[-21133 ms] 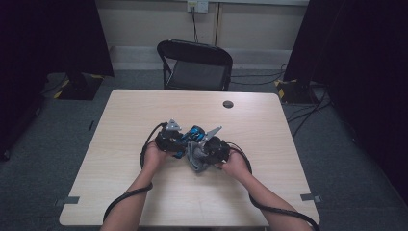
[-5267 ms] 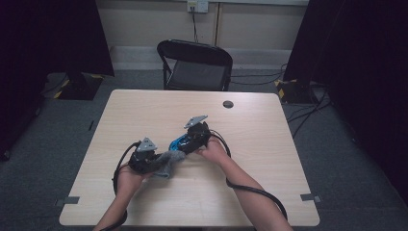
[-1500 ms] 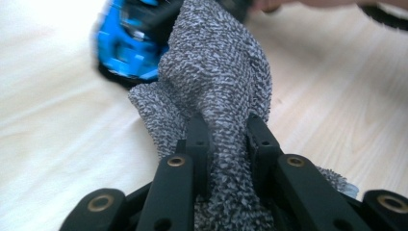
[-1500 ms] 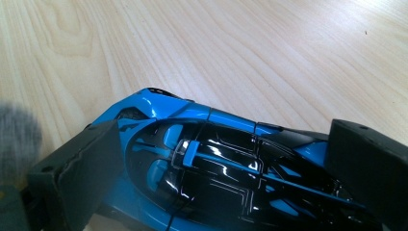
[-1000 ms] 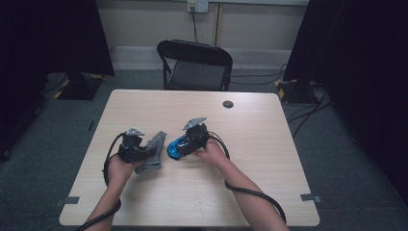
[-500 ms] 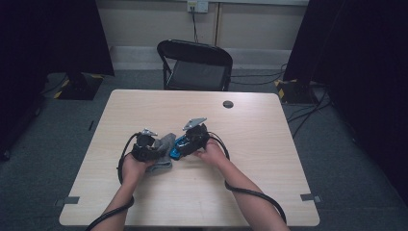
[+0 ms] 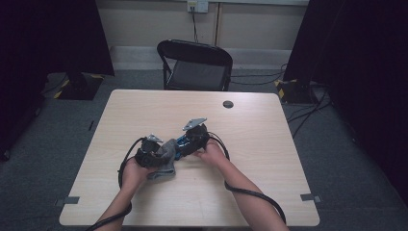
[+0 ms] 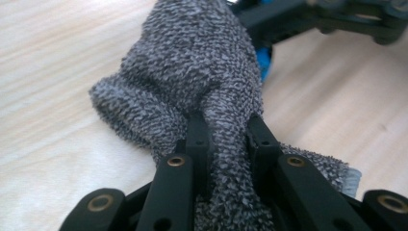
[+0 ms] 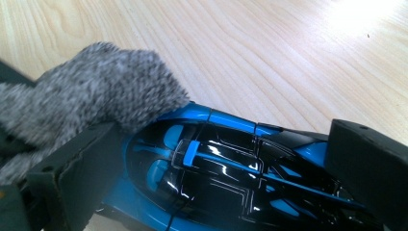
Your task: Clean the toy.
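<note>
The left tool [image 8: 226,144] grips a grey cloth [image 8: 202,82] wiping the blue toy car [image 9: 231,168] clamped in the right tool [image 9: 226,178]; wiping looks unfinished.

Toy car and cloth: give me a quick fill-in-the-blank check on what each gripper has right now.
1. The left gripper is shut on the grey ____.
2. The right gripper holds a toy car coloured black and ____.
3. The cloth is ____ the car's body.
4. Across the table stands a black folding ____.

Missing words: cloth; blue; touching; chair
</note>
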A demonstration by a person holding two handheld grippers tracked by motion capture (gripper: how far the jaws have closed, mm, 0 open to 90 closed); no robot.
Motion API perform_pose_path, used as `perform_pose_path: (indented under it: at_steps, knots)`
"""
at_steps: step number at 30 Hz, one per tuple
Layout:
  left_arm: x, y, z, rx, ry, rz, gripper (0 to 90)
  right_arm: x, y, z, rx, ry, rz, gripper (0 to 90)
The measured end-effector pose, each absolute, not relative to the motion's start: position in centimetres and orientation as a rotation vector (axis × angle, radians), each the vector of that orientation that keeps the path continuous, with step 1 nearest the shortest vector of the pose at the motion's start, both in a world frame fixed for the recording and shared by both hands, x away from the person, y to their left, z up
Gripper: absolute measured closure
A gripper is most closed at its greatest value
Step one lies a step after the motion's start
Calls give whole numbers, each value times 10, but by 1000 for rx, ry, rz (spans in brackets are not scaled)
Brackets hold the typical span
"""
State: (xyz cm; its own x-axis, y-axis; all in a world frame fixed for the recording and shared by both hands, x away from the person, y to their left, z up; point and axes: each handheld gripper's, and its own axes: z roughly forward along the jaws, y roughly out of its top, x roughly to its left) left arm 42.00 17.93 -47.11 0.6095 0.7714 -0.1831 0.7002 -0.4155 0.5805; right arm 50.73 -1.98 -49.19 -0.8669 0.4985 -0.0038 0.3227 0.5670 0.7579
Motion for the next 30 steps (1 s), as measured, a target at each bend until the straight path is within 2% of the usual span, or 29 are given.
perform_pose_path:
  at_steps: [30]
  knots:
    - [391,157,-471,2232,1030,40,757,505,-18,-493,681,2581,1195,0]
